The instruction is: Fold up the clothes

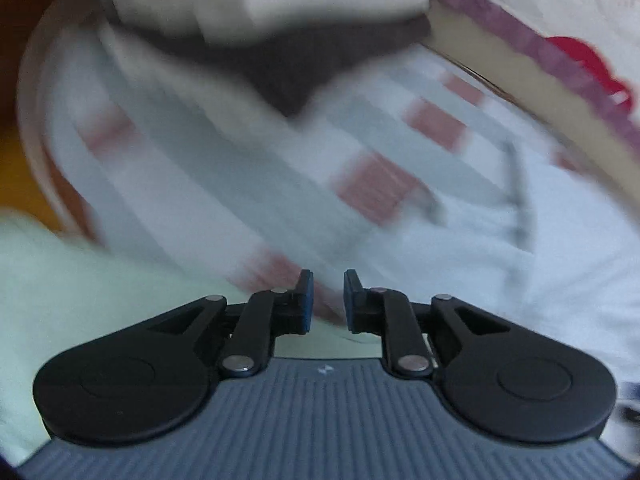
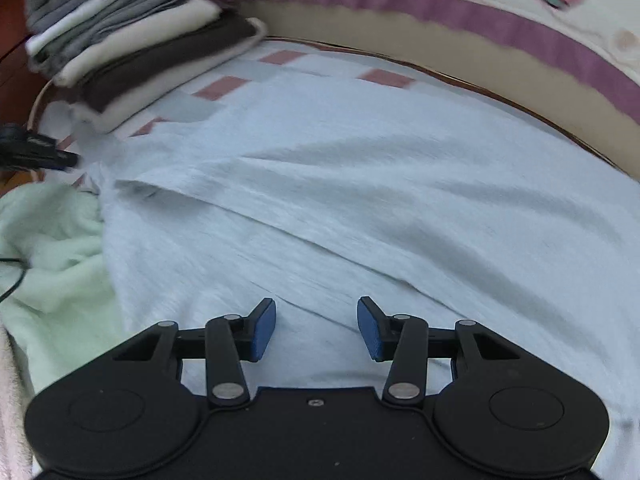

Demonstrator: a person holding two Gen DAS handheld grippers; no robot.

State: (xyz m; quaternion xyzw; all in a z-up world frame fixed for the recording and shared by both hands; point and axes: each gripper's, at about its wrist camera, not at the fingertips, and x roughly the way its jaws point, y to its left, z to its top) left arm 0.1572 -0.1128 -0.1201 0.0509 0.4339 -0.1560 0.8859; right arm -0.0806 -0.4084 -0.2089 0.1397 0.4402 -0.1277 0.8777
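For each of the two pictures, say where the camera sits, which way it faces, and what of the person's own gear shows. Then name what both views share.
Left wrist: rides on the left gripper, facing forward over the blurred checked cloth; its fingers show.
Right wrist: rides on the right gripper, facing across the pale blue garment; its fingers show.
Shared: the stack of folded clothes and the purple-trimmed bedding.

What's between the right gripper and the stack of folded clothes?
In the right wrist view, only the light blue garment spreads from the right gripper toward the stack of folded clothes, then checkered cloth.

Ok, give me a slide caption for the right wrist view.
Open right gripper over a pale blue garment, folded stack behind.
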